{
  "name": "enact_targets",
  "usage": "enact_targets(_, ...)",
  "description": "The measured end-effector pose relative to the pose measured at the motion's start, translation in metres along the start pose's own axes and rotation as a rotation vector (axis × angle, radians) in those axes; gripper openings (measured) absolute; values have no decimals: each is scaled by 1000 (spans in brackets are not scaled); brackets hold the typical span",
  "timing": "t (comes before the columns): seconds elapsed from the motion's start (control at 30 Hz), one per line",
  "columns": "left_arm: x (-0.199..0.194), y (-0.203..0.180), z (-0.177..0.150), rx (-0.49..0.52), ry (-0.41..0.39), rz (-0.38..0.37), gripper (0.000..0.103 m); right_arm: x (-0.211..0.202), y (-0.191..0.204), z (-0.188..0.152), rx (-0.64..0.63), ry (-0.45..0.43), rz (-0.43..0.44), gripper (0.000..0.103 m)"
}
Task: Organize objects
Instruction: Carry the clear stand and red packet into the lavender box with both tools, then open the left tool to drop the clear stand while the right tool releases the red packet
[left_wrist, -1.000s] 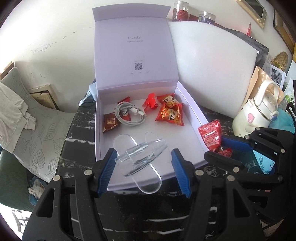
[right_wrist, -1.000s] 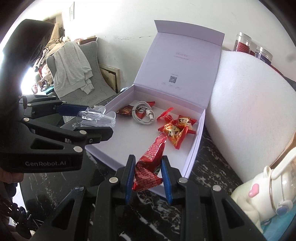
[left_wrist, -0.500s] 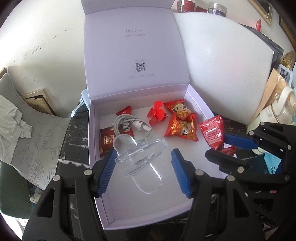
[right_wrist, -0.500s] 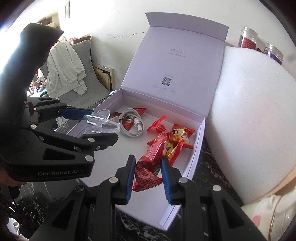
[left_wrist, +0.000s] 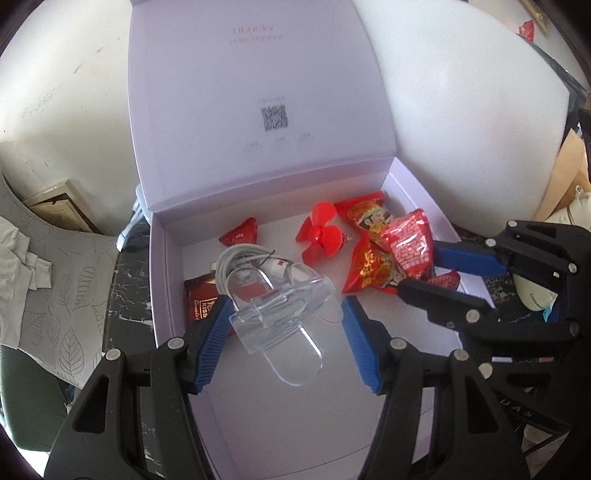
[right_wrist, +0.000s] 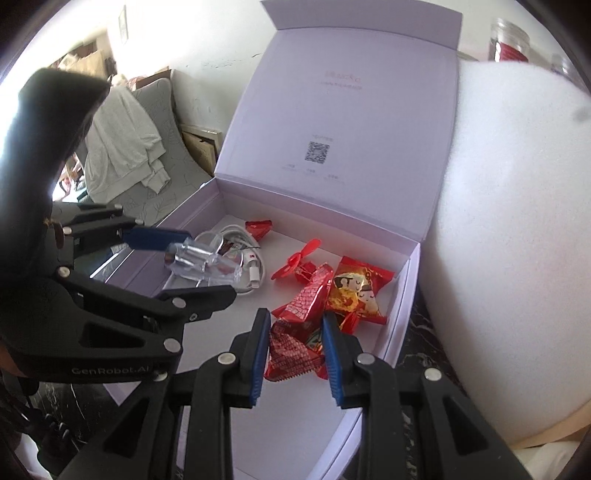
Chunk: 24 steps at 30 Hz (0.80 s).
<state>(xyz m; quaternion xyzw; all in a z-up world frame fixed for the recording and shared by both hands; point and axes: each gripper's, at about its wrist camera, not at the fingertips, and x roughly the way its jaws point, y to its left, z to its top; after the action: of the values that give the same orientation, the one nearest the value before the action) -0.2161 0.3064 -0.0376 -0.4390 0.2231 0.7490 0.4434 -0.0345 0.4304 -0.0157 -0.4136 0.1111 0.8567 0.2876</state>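
the left gripper holds a clear plastic stand between its blue pads, over the open lilac box. the box lid stands upright behind, with a qr code printed inside. on the box floor lie a coiled white cable, a brown chocolate packet, a small red candy, a red fan propeller and yellow-and-red snack packets. from the right, the right gripper grips a red snack packet above those packets. a white foam block stands just beside the box on the dark marbled worktop.
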Motion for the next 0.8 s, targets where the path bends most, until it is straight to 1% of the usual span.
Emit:
enact_targets(0.07, 7, 2, 0, -4, 20, -2, 60, 5, -3, -2, 17, 18, 12, 27)
enact_targets(0.13, 12, 3, -1, -8, 32, -5, 60, 8, -2, -5, -8, 30, 4, 27)
enact_targets(0.23, 22, 1, -2, -8, 62, -4, 60, 15, -4, -8, -11, 61, 23, 27)
enact_targets(0.33, 29, -4, -6, -1, 93, 7, 60, 22, -5, -13, 8, 85, 22, 26)
enact_targets(0.53, 34, -12, -13, 14, 118, 14, 60, 23, 1, -17, -20, 92, 26, 26)
enact_targets(0.73, 33, -12, -16, 16, 119, 18, 60, 26, 6, -16, -37, 98, 24, 26)
enact_targets(0.8, 34, -11, -19, 10, 131, 17, 60, 26, 7, -16, -54, 99, 36, 26)
